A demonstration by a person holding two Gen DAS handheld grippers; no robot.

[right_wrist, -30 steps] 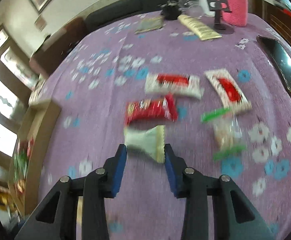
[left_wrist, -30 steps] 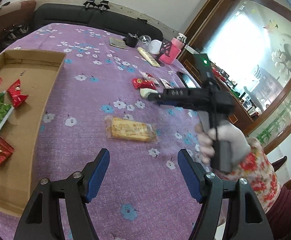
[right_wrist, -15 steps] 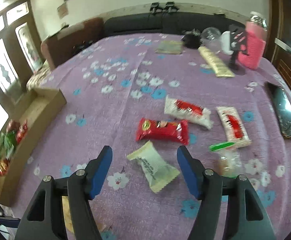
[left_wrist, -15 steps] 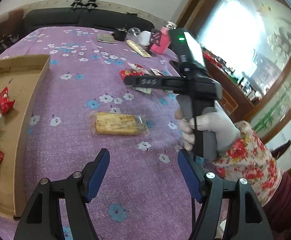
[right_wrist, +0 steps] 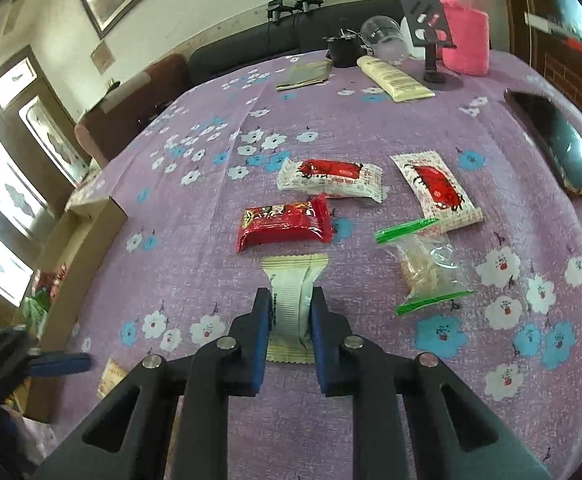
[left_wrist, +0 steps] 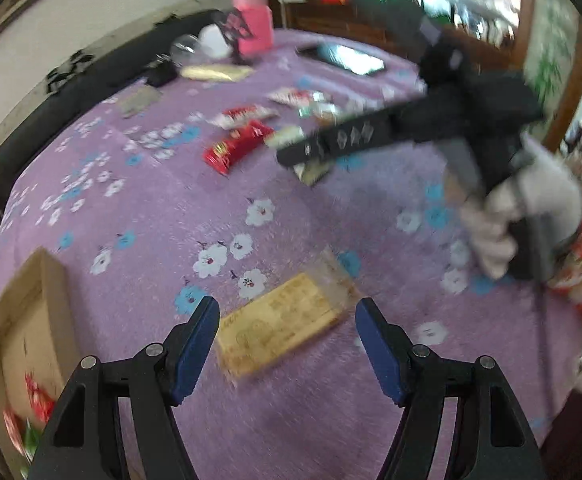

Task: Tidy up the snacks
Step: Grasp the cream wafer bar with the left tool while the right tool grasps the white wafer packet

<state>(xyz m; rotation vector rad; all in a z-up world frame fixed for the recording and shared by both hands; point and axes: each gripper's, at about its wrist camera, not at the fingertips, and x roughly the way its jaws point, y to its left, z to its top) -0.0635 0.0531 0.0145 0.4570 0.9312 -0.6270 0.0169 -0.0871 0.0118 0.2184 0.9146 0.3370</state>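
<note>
My right gripper (right_wrist: pixel 290 298) is shut on a pale green-white snack packet (right_wrist: pixel 293 280) lying on the purple flowered tablecloth (right_wrist: pixel 371 128). Just beyond it lie a red packet (right_wrist: pixel 285 222), two white-and-red packets (right_wrist: pixel 331 180) (right_wrist: pixel 437 188) and a clear bag with green seals (right_wrist: pixel 427 266). My left gripper (left_wrist: pixel 287 316) stands open above a yellow cracker packet (left_wrist: pixel 281 326), which lies between its blue pads without touching them. In the left wrist view the right gripper's black body (left_wrist: pixel 431 128) is held by a gloved hand (left_wrist: pixel 519 216).
A cardboard box (left_wrist: pixel 23 344) with red and green snacks sits at the left table edge. At the far end stand a pink bottle (right_wrist: pixel 465 36), a phone stand (right_wrist: pixel 431 28), a cream tube (right_wrist: pixel 393 78), a clear cup (right_wrist: pixel 383 36). A phone (right_wrist: pixel 559 148) lies on the right.
My right gripper opened wide, then closed on the pale packet. My left gripper rolled and swung down over the yellow cracker packet, which now lies between its open pads.
</note>
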